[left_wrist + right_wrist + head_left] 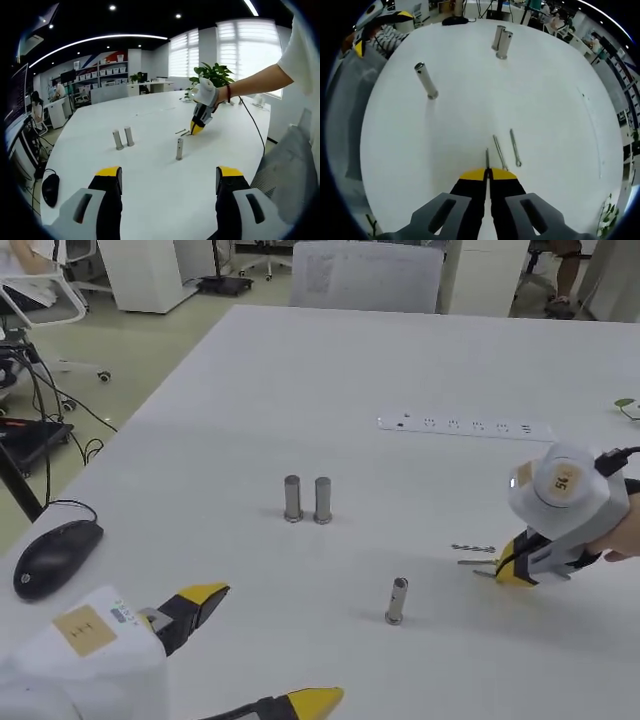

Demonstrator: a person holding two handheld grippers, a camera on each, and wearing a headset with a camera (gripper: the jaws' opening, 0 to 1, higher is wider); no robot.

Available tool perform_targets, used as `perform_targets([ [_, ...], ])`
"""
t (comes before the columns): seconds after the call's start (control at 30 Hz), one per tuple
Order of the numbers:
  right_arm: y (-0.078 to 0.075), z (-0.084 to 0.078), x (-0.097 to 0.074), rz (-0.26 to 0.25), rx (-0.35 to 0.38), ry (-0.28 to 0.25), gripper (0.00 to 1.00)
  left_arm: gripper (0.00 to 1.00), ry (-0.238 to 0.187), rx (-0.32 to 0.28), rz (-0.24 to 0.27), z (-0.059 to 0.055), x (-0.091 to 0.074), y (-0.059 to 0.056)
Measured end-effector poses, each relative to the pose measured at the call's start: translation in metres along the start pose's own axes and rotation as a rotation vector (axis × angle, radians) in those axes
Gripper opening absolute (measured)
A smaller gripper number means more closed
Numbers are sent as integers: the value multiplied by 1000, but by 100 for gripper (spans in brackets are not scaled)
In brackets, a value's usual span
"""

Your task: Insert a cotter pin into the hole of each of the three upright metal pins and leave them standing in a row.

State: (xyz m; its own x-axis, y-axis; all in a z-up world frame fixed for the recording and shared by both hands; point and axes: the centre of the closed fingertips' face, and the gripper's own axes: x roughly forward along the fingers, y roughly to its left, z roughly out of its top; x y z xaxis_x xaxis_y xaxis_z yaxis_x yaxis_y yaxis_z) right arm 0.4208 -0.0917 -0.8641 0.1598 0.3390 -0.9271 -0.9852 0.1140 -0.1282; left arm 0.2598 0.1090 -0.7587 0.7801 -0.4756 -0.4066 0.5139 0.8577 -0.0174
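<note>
Left gripper (170,175): jaws wide apart, empty. Right gripper (488,174): jaws closed. Metal pins (425,80): 3 grey cylinders, upright, well ahead of jaws. Held cotter pin (487,156): thin, silvery, pinched at tips, long axis continuing jaws' line, pointing ahead. Loose cotter pins (500,152): 2, flat, just right of tips.

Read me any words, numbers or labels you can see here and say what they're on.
On the right gripper, a round tan sticker: two dark characters, too blurred to read.
On the left gripper, a tan label: marks too small to read.
On the power strip: markings too blurred to read.
</note>
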Motion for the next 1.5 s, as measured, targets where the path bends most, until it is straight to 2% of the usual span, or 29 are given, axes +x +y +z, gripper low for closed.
perform_targets([
  [0.17,1,2,-3,-7,-12,-5,3,76,-8,-6,-14,3,0,-4],
  [0.37,6,6,-9,-20,-31,-16,3,76,0,8,-25,3,1,-9],
  [0.6,13,23,-27,-56,-71,-67,3,71,28,13,-50,-1,2,-16],
  [0.73,19,29,-32,-57,-87,-92,3,69,23,7,-66,1,4,-21],
  [1.13,54,48,-50,-60,-152,-165,3,61,12,-18,-126,8,10,-37],
  [1.23,62,54,-54,-63,-162,-187,3,56,22,-54,-144,7,13,-42],
  [1.33,73,60,-58,-62,-170,-214,3,53,3,-84,-164,11,15,-47],
  [1.5,88,70,-64,-57,-186,-250,3,48,2,-122,-189,13,18,-52],
])
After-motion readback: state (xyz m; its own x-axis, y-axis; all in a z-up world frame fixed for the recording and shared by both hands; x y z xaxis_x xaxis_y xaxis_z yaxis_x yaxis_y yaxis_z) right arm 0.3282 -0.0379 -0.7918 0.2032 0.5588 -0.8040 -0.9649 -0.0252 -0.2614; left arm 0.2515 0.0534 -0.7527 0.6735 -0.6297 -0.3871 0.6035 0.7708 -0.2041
